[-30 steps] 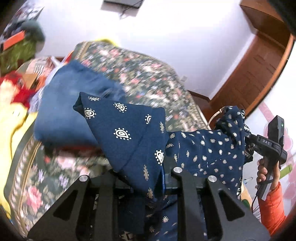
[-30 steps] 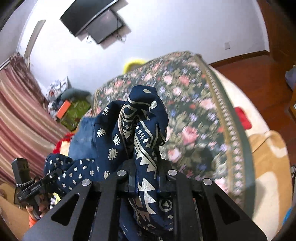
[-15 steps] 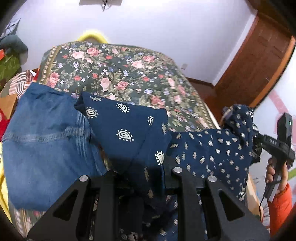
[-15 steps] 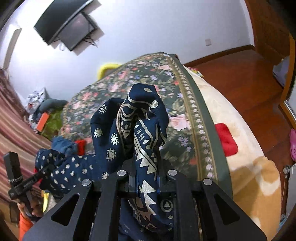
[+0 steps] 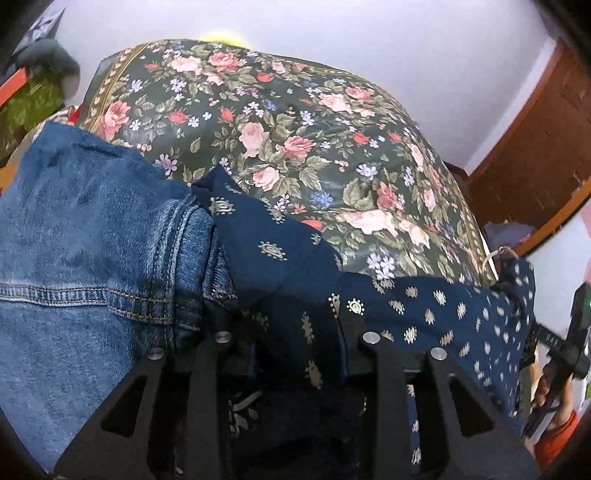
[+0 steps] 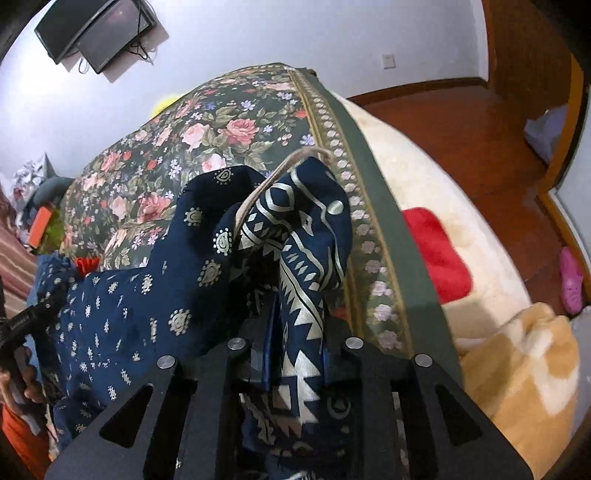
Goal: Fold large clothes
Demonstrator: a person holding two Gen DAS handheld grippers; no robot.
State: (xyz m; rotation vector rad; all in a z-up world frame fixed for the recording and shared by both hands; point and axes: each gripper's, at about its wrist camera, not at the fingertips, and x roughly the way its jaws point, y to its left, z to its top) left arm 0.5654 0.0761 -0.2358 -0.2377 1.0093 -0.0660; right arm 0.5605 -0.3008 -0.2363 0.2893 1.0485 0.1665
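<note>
A navy garment with a pale print (image 5: 280, 251) lies stretched across the near edge of the floral bedspread (image 5: 295, 129), between my two grippers. My left gripper (image 5: 299, 343) has one end of the garment loosely between its fingers. Its jaws are opening and the cloth sags onto the bed. My right gripper (image 6: 295, 347) has the banded end with a drawstring (image 6: 280, 173) between its fingers. Its jaws are opening too, and a blue pad (image 6: 266, 350) shows bare beside the cloth. The garment (image 6: 177, 280) runs left toward the other hand.
Folded blue jeans (image 5: 92, 258) lie on the bed, touching the garment's left side. A cream blanket (image 6: 424, 177) with a red patch (image 6: 436, 254) hangs off the bed's right side. Wooden floor, a pink shoe (image 6: 570, 280) and a wall television (image 6: 96, 29) lie beyond.
Both grippers came down to the bed with the garment. The cloth that stood up between each pair of fingers has slumped forward onto the bedspread, and both finger gaps have widened.
</note>
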